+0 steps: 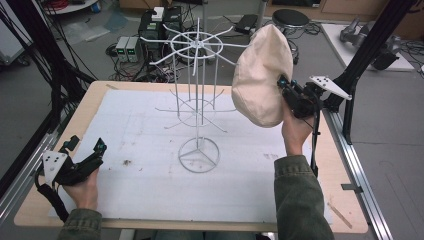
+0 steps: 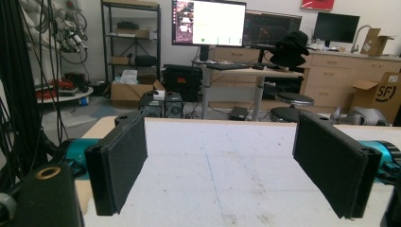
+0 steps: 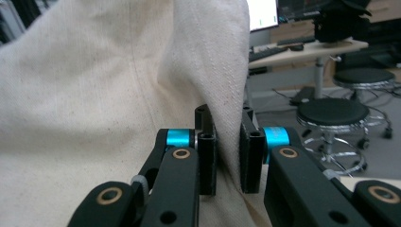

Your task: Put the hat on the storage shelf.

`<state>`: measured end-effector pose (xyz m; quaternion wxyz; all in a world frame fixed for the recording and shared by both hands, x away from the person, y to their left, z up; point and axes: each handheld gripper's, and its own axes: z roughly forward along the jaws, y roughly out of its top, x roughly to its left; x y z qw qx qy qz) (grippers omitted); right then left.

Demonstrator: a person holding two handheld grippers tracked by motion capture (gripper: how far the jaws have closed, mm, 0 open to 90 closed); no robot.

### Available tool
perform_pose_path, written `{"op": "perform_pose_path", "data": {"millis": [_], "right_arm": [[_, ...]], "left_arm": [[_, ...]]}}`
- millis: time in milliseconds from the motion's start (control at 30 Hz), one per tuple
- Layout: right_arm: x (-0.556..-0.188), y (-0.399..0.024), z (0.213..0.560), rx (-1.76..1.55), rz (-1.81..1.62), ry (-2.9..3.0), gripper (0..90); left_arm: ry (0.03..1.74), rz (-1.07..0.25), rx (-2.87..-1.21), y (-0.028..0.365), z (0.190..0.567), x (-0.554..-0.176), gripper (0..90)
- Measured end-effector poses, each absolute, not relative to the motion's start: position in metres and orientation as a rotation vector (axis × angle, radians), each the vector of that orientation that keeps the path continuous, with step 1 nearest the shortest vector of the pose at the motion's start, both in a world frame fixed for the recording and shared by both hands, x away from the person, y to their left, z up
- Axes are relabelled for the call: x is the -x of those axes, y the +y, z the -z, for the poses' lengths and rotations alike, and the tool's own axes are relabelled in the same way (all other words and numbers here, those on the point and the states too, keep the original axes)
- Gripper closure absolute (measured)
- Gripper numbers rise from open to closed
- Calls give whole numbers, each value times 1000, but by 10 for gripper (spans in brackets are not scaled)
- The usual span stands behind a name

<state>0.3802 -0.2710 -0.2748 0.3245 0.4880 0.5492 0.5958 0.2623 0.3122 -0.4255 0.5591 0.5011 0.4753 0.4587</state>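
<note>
**Cream cap held up beside the rack**

The right gripper [image 1: 286, 89] had its fingers pinched on the cream cap's [image 1: 261, 75] edge, aloft beside the white wire rack [image 1: 197, 100]. The left gripper [image 1: 95, 150] rested on the surface [image 1: 150, 190], fingers wide, holding nothing.

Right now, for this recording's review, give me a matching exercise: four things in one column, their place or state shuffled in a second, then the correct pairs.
Column one:
1. cream hat
2. white wire rack
3. left gripper
4. right gripper

Column two:
A. standing upright at the middle of the table, nothing hanging on it
B. jaws wide apart with nothing between them, low over the table's near left corner
C. held up in the air beside the rack's top ring
D. jaws pinched on cloth

Pairs: 1-C, 2-A, 3-B, 4-D
</note>
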Motion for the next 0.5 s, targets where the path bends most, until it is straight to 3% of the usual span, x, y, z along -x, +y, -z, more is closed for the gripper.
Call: {"op": "perform_pose_path", "data": {"millis": [500], "right_arm": [[-370,-278,267,-1224,-1709,1487,865]], "left_arm": [[1126,-1077,-1181,313,426,-263,187]]}}
